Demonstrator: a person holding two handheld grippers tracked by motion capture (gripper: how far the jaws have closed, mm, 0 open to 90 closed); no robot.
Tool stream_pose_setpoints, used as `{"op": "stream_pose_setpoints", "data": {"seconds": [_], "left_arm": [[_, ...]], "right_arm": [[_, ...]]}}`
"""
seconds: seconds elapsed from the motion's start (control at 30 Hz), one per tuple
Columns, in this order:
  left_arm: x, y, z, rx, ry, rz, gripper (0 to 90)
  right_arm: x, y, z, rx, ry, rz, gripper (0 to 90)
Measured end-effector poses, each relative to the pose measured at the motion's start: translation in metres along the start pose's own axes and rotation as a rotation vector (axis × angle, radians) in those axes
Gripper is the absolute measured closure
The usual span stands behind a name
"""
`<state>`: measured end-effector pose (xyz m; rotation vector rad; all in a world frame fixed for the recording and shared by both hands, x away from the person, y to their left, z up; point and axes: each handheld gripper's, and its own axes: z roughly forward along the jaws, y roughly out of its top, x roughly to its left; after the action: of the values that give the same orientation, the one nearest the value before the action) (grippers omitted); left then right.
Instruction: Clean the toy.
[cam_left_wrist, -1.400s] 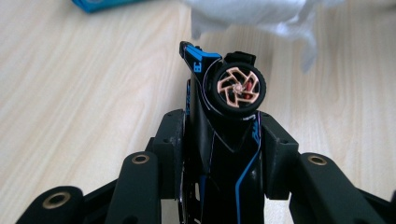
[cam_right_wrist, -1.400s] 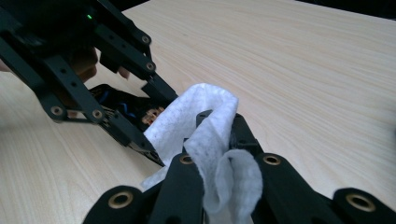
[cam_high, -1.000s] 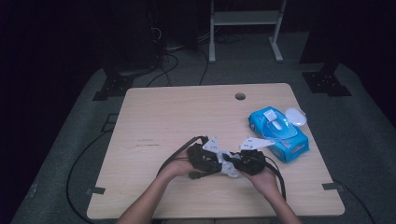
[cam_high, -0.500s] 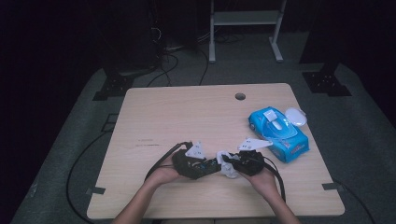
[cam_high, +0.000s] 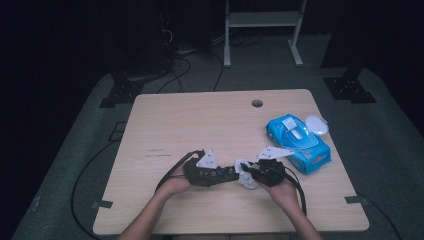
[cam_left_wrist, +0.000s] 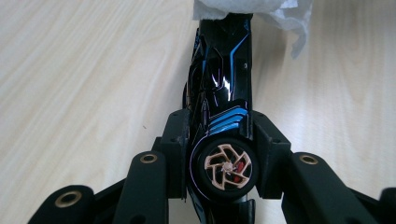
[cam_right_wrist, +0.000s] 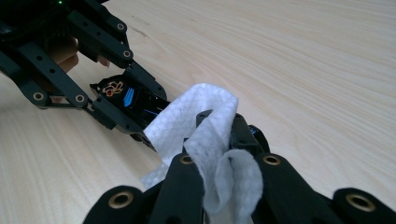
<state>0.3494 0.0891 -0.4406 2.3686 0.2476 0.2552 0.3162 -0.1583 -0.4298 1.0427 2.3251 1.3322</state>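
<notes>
The left gripper, jaws just closing, clamps a glossy black toy car near the table's front; the right gripper pinches a white wipe tightly. Hard rubbing may twist the car loose.

The high view is looking forward and down from above the person's side, taking in the whole table from far off. The left gripper view is riding low and very close, peering along its own jaws at the toy car, with the white wipe at its top edge. The right gripper view is facing the opposite way, equally near, catching the wipe up front and that same car beyond. All three are sharing the car, the wipe and the table's near edge.
</notes>
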Motion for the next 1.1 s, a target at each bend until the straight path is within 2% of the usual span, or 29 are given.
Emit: {"op": "stream_pose_setpoints", "data": {"seconds": [0.13, 0.23, 0.3, 0.37, 0.4, 0.47, 0.67, 0.87, 1.1], "left_arm": [[0.008, 0.006, 0.006, -0.004, 0.000, 0.014, 62.8], [0.012, 0.007, 0.008, -0.006, -0.007, 0.004, 62.8], [0.014, 0.006, 0.008, -0.018, -0.017, -0.012, 62.7], [0.015, 0.004, 0.004, -0.057, -0.028, -0.032, 62.6], [0.016, 0.004, 0.001, -0.085, -0.034, -0.062, 57.3], [0.019, 0.003, -0.005, -0.113, -0.041, -0.084, 55.6], [0.027, 0.001, -0.017, -0.168, -0.057, -0.147, 51.4], [0.032, -0.001, -0.017, -0.174, -0.064, -0.203, 49.6], [0.034, -0.001, -0.016, -0.165, -0.065, -0.215, 48.1]], "right_arm": [[-0.003, 0.006, 0.002, -0.008, -0.001, 0.009, 85.1], [-0.006, 0.008, 0.007, 0.001, -0.006, 0.009, 85.1], [-0.008, 0.006, 0.008, -0.002, -0.003, 0.018, 85.1], [-0.009, 0.004, 0.008, -0.009, 0.003, 0.024, 85.2], [-0.009, 0.003, 0.007, -0.009, 0.001, 0.018, 85.1], [-0.009, 0.003, 0.007, -0.007, -0.001, 0.016, 85.1], [-0.008, 0.003, 0.007, -0.008, -0.001, 0.011, 85.1], [-0.008, 0.002, 0.007, -0.013, 0.004, 0.010, 85.1], [-0.008, 0.001, 0.006, -0.016, 0.008, 0.003, 85.1]]}}
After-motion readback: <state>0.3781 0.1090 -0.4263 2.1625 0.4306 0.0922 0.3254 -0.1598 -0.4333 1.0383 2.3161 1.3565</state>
